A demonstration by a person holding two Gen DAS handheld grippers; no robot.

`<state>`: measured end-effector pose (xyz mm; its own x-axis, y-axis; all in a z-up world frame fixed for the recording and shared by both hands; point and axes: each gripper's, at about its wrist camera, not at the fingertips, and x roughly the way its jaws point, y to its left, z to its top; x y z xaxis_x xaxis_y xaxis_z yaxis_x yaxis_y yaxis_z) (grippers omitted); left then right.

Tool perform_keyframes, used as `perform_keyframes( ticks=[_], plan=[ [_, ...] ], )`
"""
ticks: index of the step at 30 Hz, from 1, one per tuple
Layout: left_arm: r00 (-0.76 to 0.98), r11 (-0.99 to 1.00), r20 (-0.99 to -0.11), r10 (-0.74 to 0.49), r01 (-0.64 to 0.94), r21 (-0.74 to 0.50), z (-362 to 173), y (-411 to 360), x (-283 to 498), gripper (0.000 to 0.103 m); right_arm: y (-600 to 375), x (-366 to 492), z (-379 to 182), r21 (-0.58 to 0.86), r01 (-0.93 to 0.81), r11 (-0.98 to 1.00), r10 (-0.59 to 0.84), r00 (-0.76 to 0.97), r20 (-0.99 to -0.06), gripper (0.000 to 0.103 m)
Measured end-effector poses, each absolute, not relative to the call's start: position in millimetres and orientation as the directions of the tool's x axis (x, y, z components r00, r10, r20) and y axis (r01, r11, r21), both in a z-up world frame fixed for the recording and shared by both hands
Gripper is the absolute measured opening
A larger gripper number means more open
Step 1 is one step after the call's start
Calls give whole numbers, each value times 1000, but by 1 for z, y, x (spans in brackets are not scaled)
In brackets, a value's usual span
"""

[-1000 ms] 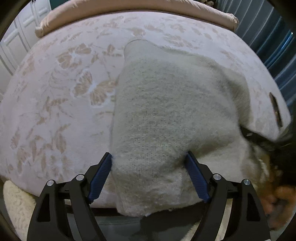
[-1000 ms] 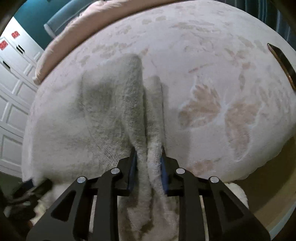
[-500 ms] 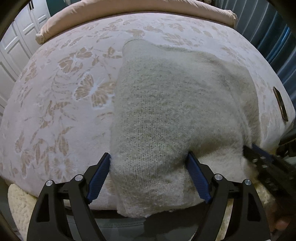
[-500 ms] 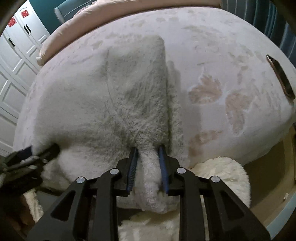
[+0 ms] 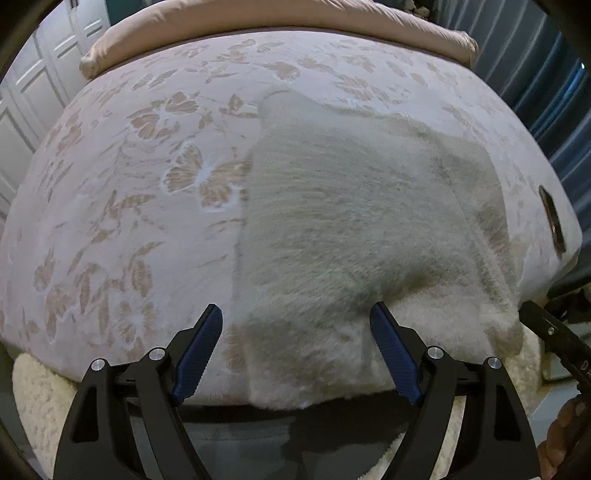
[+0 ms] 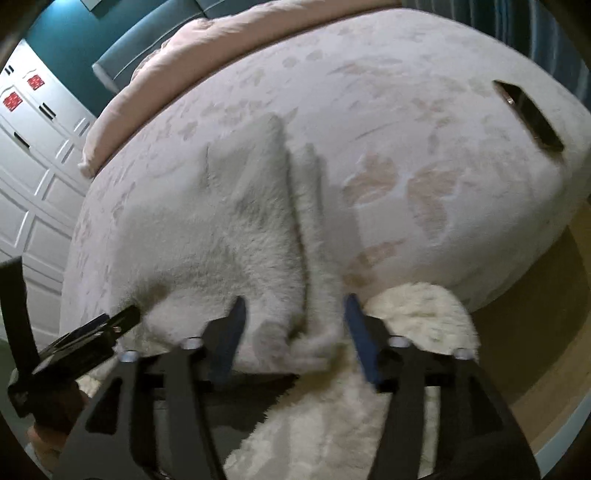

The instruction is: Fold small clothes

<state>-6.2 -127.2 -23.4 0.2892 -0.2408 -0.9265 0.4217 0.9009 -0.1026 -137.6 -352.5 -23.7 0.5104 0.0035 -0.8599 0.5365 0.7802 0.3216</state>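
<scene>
A fuzzy cream knit garment (image 5: 351, 229) lies spread on the bed, its near hem hanging over the bed's front edge. It also shows in the right wrist view (image 6: 236, 236), with a folded strip along its right side. My left gripper (image 5: 297, 350) is open, its blue pads either side of the near hem and apart from the cloth. My right gripper (image 6: 293, 332) is open at the garment's near right corner and holds nothing. The left gripper's tip shows at the left of the right wrist view (image 6: 110, 325).
The bed (image 5: 110, 192) has a pale cover with tan butterfly and leaf prints. A dark phone (image 6: 528, 114) lies near its right edge. A pink duvet roll (image 5: 280, 18) lies at the far end. A fluffy cream rug (image 6: 369, 424) lies on the floor below. White cabinet doors (image 6: 33, 184) stand left.
My right gripper was shut on the garment's right edge; it has opened and let go. My left gripper stayed open. Both have drawn back a little from the bed.
</scene>
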Motion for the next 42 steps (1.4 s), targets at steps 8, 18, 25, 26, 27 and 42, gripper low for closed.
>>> perform_keyframes(
  ticks=[8,18,25,26,27,42],
  plan=[
    [309,920,-920,-241,373,-115,-11,-103,-10,79,-340,-125,-53,333,517,789,78,454,-887,32],
    [336,906,-904,-264,408,-113,4,-110,-17,79,-338,-133,25,323,384,865,-5,651,-759,17],
    [321,900,-917,-238,427,-84,-3,-123,-20,79,-366,-135,-21,427,491,760,76,584,-808,18],
    [318,900,-918,-239,427,-86,-4,-124,-20,79,-365,-134,-14,423,476,771,69,597,-799,18],
    [312,900,-919,-239,426,-89,-5,-126,-20,79,-363,-132,-12,414,466,782,65,599,-798,19],
    [315,904,-926,-208,424,-58,-14,-132,-18,79,-359,-114,-3,202,504,839,-112,524,-844,40]
  ],
)
